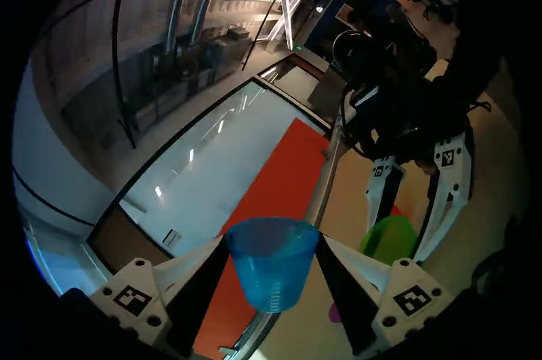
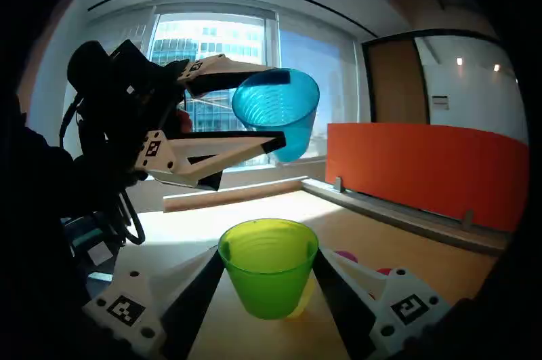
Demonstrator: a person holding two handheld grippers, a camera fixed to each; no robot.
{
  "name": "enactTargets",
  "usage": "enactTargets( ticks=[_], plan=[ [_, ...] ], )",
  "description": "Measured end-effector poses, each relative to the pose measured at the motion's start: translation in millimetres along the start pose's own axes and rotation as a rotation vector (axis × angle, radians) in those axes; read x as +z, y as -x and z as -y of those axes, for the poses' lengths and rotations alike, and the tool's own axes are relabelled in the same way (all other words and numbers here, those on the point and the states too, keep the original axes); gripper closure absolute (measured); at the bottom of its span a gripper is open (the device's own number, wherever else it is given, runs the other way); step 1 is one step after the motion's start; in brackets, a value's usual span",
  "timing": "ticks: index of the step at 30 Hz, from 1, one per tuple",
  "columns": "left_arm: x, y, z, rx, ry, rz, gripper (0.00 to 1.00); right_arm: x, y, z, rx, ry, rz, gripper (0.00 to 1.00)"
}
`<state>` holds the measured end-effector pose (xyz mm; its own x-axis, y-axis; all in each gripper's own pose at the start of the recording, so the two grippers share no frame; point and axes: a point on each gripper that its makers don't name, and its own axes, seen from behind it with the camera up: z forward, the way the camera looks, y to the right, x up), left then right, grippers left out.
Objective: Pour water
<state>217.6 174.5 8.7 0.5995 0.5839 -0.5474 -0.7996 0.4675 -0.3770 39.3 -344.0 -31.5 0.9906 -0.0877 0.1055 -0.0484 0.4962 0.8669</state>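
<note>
Table point(image 2: 420, 258) under all. Left claw point(image 1: 272, 248) pinching blue cup point(image 1: 272, 277), held high, tipped sideways. Right claw point(image 2: 267, 262) pinching green cup point(image 2: 269, 282), upright, low. Step: getting ready to pour. Next: bring blue rim over green mouth, tip slowly.

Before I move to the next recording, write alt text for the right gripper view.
The right claw holds a green cup upright over a table. Higher up, the left claw grips a blue cup tipped with its mouth toward the camera; an orange panel and a window lie behind.
</note>
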Motion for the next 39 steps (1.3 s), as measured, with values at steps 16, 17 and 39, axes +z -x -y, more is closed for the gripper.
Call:
enactTargets(
  ticks=[16,17,39],
  plan=[
    [4.2,-8,-4.1,0.117,-0.006,-0.002,0.12,-2.0,-3,-1,-0.004,0.004,-0.009,0.1],
    [4.7,-8,-4.1,0.122,-0.007,-0.001,0.12,-2.3,-3,-1,-0.004,0.003,-0.01,0.1],
    [3.5,-12,-4.2,0.205,-0.026,-0.008,0.12,-4.8,-6,-2,-0.014,0.008,-0.01,0.1]
  ],
)
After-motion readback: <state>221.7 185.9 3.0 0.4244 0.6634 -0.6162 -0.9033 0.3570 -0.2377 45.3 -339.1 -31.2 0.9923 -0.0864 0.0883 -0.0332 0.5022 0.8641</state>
